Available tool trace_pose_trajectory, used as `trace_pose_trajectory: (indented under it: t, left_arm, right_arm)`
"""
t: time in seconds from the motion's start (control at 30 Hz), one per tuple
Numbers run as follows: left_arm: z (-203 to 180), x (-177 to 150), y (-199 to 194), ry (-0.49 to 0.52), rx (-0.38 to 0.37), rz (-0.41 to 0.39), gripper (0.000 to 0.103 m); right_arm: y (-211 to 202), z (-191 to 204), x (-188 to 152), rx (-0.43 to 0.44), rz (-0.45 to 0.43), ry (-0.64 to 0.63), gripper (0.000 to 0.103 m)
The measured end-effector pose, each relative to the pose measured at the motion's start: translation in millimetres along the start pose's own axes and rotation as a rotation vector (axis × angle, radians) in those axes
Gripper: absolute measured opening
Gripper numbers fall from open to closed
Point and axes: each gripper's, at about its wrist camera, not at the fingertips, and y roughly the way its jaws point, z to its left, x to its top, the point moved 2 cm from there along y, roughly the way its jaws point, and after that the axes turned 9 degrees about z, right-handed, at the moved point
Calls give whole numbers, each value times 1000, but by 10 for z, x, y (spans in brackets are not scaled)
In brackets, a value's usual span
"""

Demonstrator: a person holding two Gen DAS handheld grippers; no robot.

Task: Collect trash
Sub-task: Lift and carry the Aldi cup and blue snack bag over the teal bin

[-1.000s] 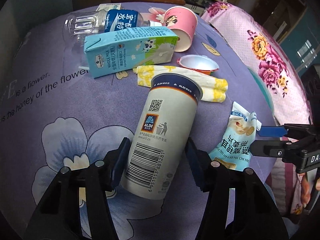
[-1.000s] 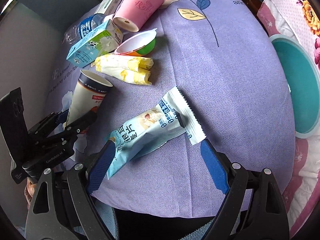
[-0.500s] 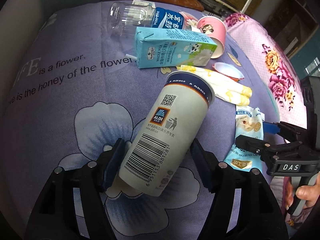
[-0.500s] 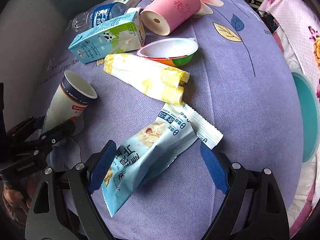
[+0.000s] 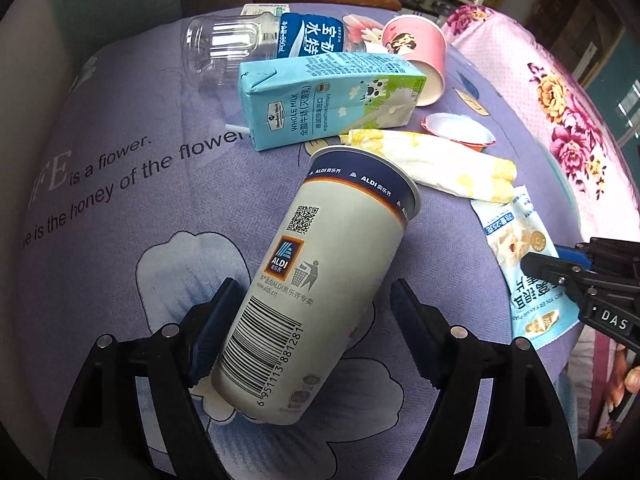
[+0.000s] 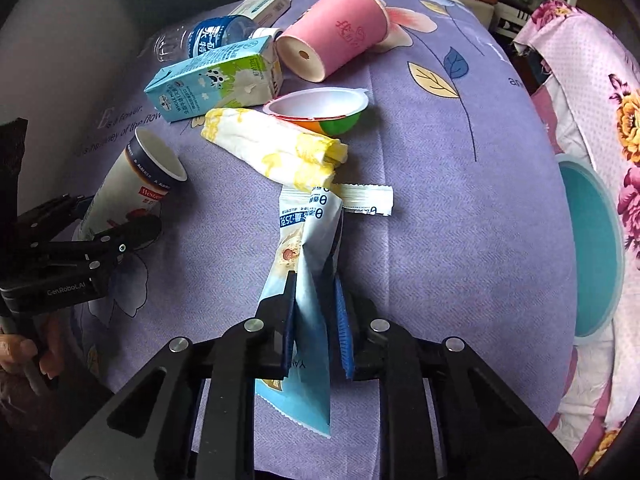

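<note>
Count of trash on the purple flower-print cloth [image 6: 460,208]: seven pieces in plain sight, one of each kind.

1. One tall white paper ALDI cup with a dark blue rim band [image 5: 320,292], lying tilted with its mouth pointing away from me. My left gripper [image 5: 308,320] straddles its lower body; the left pad touches the wall, the right pad stands a little off it. Fingers wide, not clamped.
2. One pale blue foil snack wrapper [image 6: 308,280]. My right gripper [image 6: 314,320] has closed narrow on its lower half, creasing it into a ridge; its upper end still lies on the cloth.
3. One crumpled white-and-yellow paper wrapper [image 6: 276,148], just beyond the snack wrapper and touching its top end.
4. One shallow white plastic cup with orange and green sides [image 6: 320,112], behind the yellow wrapper.
5. One light blue whole-milk carton [image 5: 328,96] on its side, white straw protruding at the near end.
6. One pink paper cup [image 6: 336,32] on its side, base toward the right wrist camera.
7. One clear plastic water bottle with a blue label [image 5: 256,40], lying behind the carton.

One teal round bin [image 6: 592,248] sits off the cloth's right edge.
</note>
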Motion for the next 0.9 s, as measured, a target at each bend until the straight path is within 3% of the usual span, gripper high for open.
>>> trace_pose_trajectory:
  t: [0.1,0.13,0.3,0.5,0.7,0.9]
  left_arm:
    - [-29,-23,-23,0,35,-25,53]
    - [-36,-21,-29,-13,10,-24,52]
    - [-13,-28,-166,-67,-40,-50,50]
    - [-211,40,-290,-49,-92,-58,49]
    - [-526,88,-302,2,-76,-62,49]
    - [-700,93,-66,24,-67,6,49]
  right_arm:
    - [-96,-157,-55,12,-18,36,17]
    - [-132,-201,-67,19,-25,45,17]
    - [-317,-287,-92,73,-61,49,17]
    - [-514,-387,-57,105,-123,63,17]
    - [-593,-597,-85,115,-151,109,17]
    - [-613,-739,-140,129,-161,132,17]
